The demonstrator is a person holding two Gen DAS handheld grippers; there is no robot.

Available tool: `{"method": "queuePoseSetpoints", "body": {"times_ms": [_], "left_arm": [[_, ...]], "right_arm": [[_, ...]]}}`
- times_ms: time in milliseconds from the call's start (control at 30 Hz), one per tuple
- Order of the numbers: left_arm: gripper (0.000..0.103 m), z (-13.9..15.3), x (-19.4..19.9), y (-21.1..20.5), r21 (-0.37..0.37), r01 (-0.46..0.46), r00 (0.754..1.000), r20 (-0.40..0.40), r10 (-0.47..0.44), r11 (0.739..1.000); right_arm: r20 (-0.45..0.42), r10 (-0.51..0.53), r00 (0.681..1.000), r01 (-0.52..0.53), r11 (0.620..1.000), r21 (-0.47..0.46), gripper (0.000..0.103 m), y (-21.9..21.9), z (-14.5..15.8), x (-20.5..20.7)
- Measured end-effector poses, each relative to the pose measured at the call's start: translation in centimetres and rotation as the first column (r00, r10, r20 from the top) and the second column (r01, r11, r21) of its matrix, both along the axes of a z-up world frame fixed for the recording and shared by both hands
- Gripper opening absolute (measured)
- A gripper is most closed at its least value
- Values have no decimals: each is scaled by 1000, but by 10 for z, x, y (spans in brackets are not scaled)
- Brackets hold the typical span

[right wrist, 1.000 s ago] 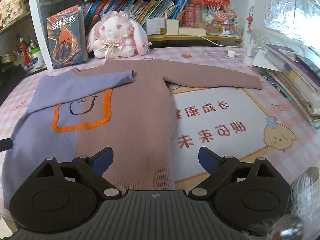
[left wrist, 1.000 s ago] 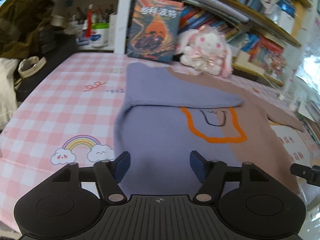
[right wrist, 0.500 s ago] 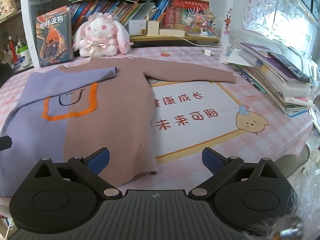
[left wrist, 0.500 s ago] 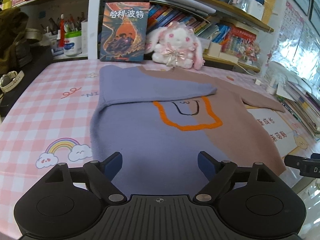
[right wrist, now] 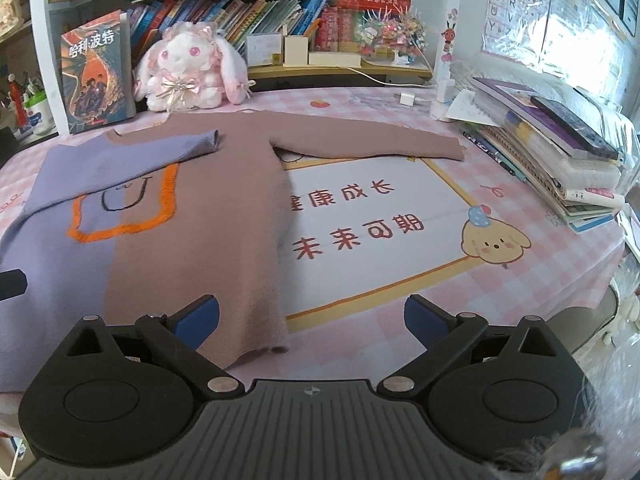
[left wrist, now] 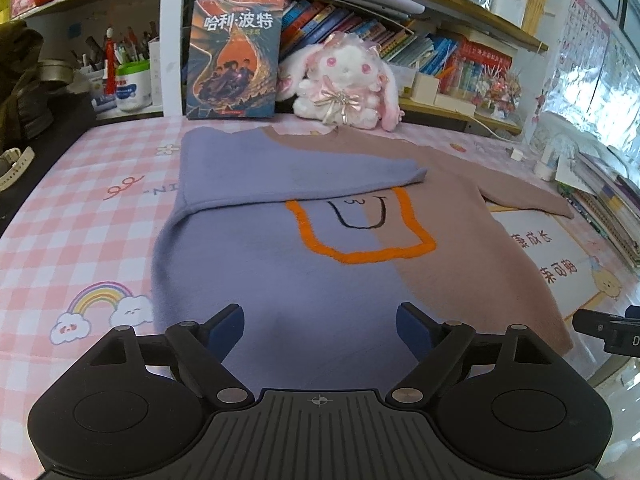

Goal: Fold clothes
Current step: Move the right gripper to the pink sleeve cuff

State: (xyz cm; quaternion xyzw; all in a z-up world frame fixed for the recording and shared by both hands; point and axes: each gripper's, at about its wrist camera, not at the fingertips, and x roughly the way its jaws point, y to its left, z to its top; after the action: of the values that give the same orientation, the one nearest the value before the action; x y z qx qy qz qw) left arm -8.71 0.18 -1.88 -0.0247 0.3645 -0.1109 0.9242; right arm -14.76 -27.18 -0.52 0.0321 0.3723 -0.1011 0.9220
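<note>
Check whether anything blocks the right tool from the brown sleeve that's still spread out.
Nothing visible does. The right tool, open, sits over the sweater's hem; the brown sleeve lies flat beyond it with only bare mat between. The book stack is off to the side.

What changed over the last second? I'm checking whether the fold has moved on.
The left tongs spread wider and, like the right tongs, drew back from the sweater, showing more of the table. Nothing was gripped. The purple sleeve stayed folded across the chest, the brown sleeve stretched out.
</note>
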Motion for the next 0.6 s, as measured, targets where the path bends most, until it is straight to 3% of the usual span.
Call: {"method": "queuePoseSetpoints", "body": {"times_ms": [233,600], "left_arm": [[86,-3,21,-44,37,-42,999,-7,42,998],[86,-7,51,-136,138,-128,991,-33,133,982]], "right_arm": [[-2,22,1000,-22,999,33,100,-39,-9,27],[4,55,998,-55,985,161,100,-145,-15,116]]}}
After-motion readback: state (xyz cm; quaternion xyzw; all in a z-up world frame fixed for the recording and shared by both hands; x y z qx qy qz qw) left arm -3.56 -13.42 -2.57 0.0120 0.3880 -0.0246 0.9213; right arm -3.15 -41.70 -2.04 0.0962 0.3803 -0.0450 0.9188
